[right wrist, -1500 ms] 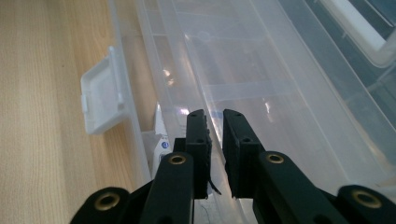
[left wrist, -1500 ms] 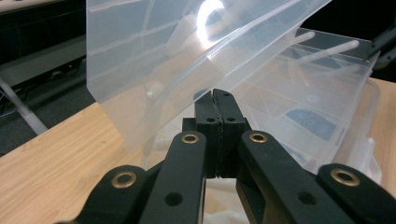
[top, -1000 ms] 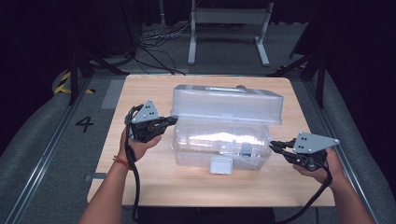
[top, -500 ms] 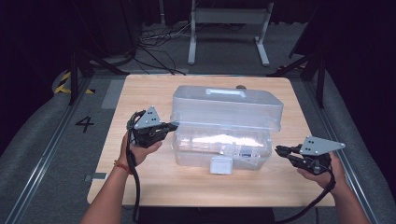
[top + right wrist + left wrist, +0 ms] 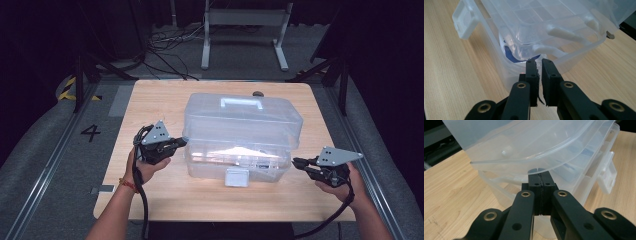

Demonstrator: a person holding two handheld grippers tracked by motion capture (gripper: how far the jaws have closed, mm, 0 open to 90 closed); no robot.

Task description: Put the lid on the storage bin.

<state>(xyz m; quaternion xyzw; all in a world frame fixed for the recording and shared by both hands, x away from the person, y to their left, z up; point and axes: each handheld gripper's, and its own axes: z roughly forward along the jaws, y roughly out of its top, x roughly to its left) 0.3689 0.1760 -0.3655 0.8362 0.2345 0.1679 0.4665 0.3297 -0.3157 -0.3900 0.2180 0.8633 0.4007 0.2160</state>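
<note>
A clear plastic box (image 5: 240, 137) sits in the middle of the high view, on a light wooden worktop (image 5: 150, 100). Its lid (image 5: 245, 117) is tilted up at the front, leaving a gap above the lower tub, and carries a moulded handle (image 5: 241, 103) on top. A white latch (image 5: 236, 176) hangs at the lower front edge of the box. Through the walls pale and blue contents can be made out, though not what they are.

The left claw (image 5: 176, 144) is at the left end of the box, in the left centre of the high view. In the left gripper view the left claw (image 5: 540, 176) has its jaws pressed flat together, with nothing between them, their tips just under the rim of the raised lid (image 5: 524, 145); whether they touch it cannot be told. The latch (image 5: 607, 173) shows at the right of that frame.

The right claw (image 5: 300, 163) lies at the right end of the box, in the lower right of the high view. In the right gripper view the right claw (image 5: 538, 60) has its jaws slightly parted, a narrow slit between them, the tips right at the box's lower wall (image 5: 506, 67), gripping nothing. The latch (image 5: 464, 21) is at the upper left there.

A small dark round object (image 5: 258, 93) lies on the worktop just behind the box. Beyond the worktop, at the top of the high view, stand a grey metal frame (image 5: 245, 30) and loose cables (image 5: 170, 40) on the floor; a number 4 (image 5: 90, 132) is marked on the floor at the left.
</note>
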